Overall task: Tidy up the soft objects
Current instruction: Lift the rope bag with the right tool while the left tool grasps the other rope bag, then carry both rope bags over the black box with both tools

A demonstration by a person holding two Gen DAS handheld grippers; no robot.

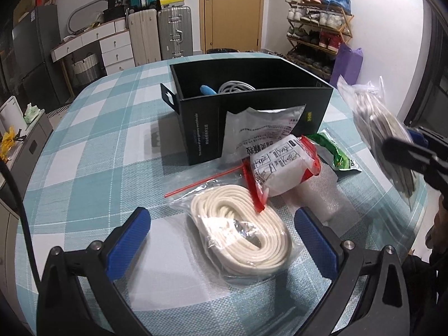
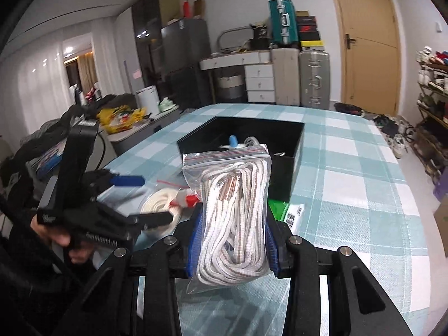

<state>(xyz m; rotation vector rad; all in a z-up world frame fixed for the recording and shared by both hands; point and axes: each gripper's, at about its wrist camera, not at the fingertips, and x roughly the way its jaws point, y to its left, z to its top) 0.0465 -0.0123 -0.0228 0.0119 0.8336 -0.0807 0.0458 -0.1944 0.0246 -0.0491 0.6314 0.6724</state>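
Slippery plastic is the main risk. Left of the black box, the left claw hangs wide open and empty around the bagged cream rope, which lies on the counter; closing there could pinch only film. Right of the box, the right claw is clamped on a bag of striped laces, held in the air, which could slide out.

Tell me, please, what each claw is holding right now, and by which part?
The right claw grips the zip bag of striped laces by its lower half. The left claw is open and holds nothing.
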